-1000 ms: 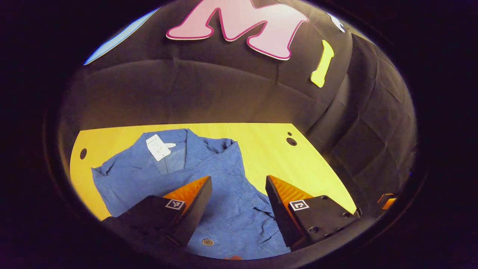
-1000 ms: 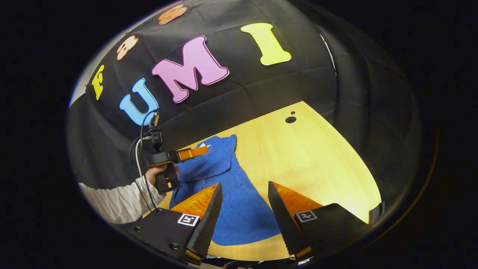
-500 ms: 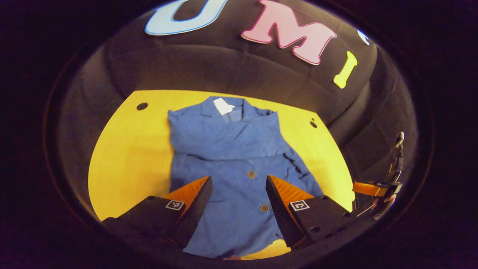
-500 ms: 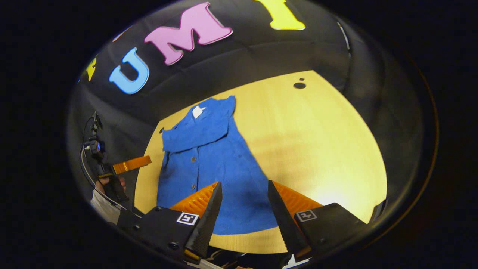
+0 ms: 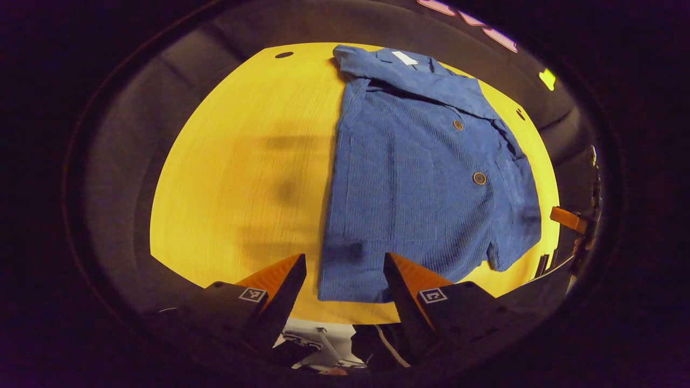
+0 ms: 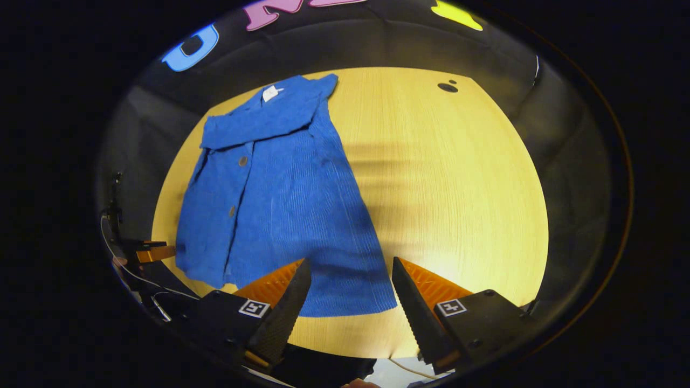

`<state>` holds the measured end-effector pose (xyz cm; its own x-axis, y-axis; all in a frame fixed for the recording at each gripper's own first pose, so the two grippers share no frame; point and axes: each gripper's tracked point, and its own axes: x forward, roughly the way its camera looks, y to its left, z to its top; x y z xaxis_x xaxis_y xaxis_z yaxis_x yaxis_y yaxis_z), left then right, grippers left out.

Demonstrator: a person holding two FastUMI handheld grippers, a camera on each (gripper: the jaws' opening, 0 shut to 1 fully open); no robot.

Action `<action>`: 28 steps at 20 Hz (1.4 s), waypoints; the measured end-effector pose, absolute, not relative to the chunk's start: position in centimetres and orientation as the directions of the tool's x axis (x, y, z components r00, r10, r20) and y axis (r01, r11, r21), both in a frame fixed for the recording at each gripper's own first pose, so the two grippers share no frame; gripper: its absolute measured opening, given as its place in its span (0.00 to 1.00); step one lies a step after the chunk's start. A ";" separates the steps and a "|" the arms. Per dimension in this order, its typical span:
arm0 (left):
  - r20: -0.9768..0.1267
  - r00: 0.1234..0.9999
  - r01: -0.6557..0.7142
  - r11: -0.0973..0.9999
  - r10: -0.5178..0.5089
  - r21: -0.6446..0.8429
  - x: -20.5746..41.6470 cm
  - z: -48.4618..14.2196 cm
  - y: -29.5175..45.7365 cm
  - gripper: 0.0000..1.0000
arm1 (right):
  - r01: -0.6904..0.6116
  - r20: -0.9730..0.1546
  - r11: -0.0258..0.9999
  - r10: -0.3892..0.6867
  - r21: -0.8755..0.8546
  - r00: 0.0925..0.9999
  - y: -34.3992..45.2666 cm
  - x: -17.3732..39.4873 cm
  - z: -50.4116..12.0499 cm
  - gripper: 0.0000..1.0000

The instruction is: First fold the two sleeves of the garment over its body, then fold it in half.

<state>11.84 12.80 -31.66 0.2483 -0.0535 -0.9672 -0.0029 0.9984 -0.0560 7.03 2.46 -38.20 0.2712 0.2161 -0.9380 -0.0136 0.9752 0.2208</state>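
The left tool (image 5: 344,275) hangs above the near edge of the worktop (image 5: 242,161) with its two fingers spread apart and nothing between them; the lower hem of the blue garment (image 5: 420,178) lies just ahead of the gap, a little toward the tool's right finger. From there the garment runs away from the tool, flat on the worktop, two buttons showing down its front, a sleeve folded across the chest near the collar, and a white tag (image 5: 404,57) at the far end. Off to this tool's right, at the worktop's edge, part of the other tool shows. The right tool (image 6: 349,283) also stands apart and empty, above the near edge of the worktop (image 6: 447,178), with the garment's (image 6: 280,188) hem corner directly ahead of its fingers. The garment stretches forward and to this tool's left, collar and tag (image 6: 269,93) farthest away. Bare worktop spreads ahead and to the right, with two small dark holes (image 6: 447,86) near its far edge.
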 end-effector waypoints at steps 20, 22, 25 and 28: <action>-0.981 0.193 -0.056 0.998 0.001 -0.010 12.0 -35.3 13.4 0.85 | -0.001 -0.983 0.995 0.095 0.096 0.157 2.2 5.3 -43.4 0.97; -0.979 0.205 -0.056 0.998 -0.001 -0.012 12.2 -35.2 12.9 0.73 | -0.005 -0.983 0.995 0.096 0.096 0.156 2.2 5.3 -43.5 0.85; -0.977 0.212 0.012 1.000 -0.019 -0.017 12.4 -35.2 11.5 0.44 | 0.020 -0.985 0.995 0.097 0.101 0.144 2.3 5.2 -43.4 0.83; -0.971 0.237 0.077 0.997 -0.021 -0.003 12.8 -35.6 10.9 0.13 | 0.028 -0.980 0.989 0.137 0.142 0.146 3.8 4.8 -43.2 0.33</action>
<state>12.75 10.92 -35.57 0.2370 -0.0209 -0.9713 0.0774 0.9970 -0.0026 4.80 3.81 -43.24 0.1464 0.1367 -0.9797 0.0276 0.9895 0.1422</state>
